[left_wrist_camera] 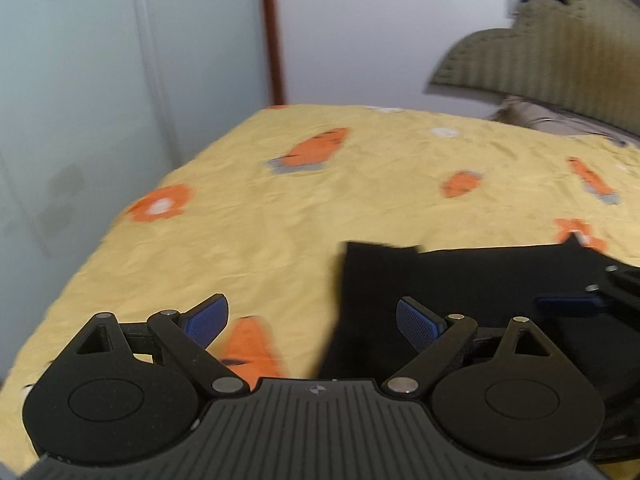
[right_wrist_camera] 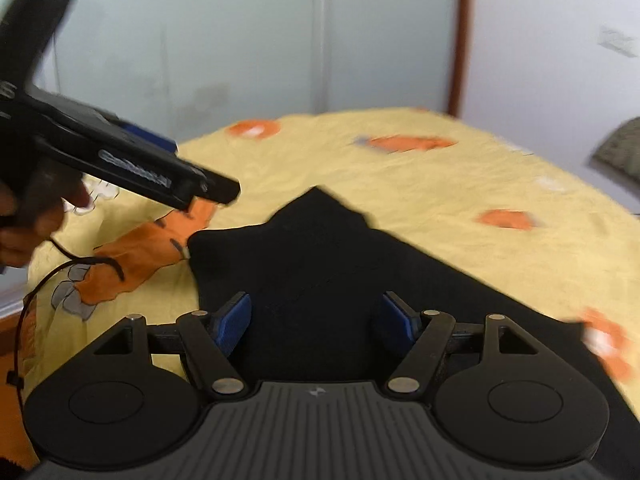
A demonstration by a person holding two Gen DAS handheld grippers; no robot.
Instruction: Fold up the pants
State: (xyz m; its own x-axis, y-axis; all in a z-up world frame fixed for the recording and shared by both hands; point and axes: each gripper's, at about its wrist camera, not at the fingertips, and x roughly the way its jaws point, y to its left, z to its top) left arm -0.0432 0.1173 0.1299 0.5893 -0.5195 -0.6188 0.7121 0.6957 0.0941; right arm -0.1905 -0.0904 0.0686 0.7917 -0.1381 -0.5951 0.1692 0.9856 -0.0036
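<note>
Yellow bedding with orange carrot prints covers the bed [left_wrist_camera: 280, 208], backed by pale walls and a quilted headboard [left_wrist_camera: 560, 48]. Black pants [right_wrist_camera: 328, 264] lie flat on it, partly folded. Above the sheet beside them, the left gripper [left_wrist_camera: 312, 320] hovers with jaws wide and empty. Over the pants, the right gripper [right_wrist_camera: 316, 320] is spread moderately, gripping nothing.

Two claw-mounted views angled down, close over shared black pants [left_wrist_camera: 460, 280] and bedspread [left_wrist_camera: 320, 200].
</note>
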